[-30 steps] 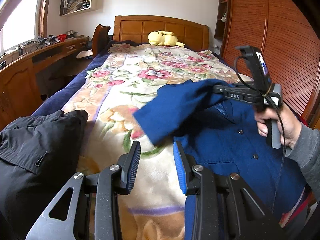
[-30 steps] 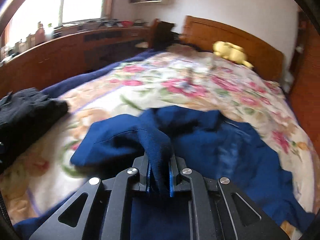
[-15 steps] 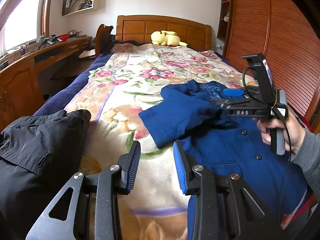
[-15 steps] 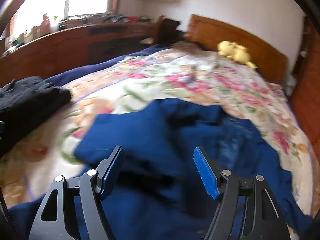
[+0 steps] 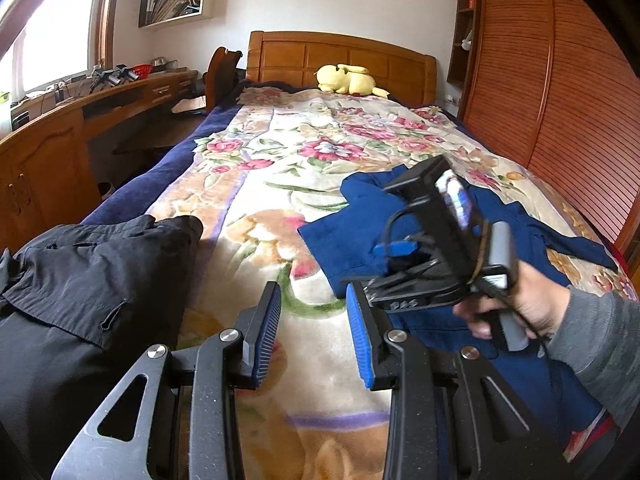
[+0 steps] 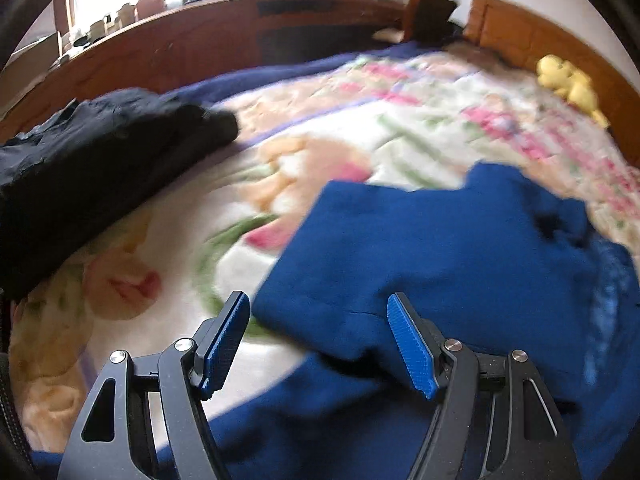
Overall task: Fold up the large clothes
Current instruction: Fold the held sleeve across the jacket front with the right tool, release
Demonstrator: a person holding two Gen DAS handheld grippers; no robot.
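A large blue buttoned garment [image 5: 344, 236] lies on the floral bedspread at the right, with one sleeve folded across its body [image 6: 440, 248]. My left gripper [image 5: 314, 332] is open and empty, low over the bedspread just left of the garment's edge. My right gripper [image 6: 320, 340] is open and empty, hovering above the folded sleeve's near edge. In the left wrist view the right gripper's body [image 5: 432, 240] is held by a hand over the garment.
A black garment [image 5: 80, 280] lies piled at the bed's left near corner, also in the right wrist view [image 6: 92, 168]. A yellow plush toy [image 5: 348, 80] sits by the wooden headboard. A wooden desk [image 5: 80, 120] runs along the left; a slatted wardrobe [image 5: 560, 100] stands right.
My right gripper let go of the blue sleeve, which now lies folded over the garment, and it moved back toward the near side and swung left. The left gripper stayed open.
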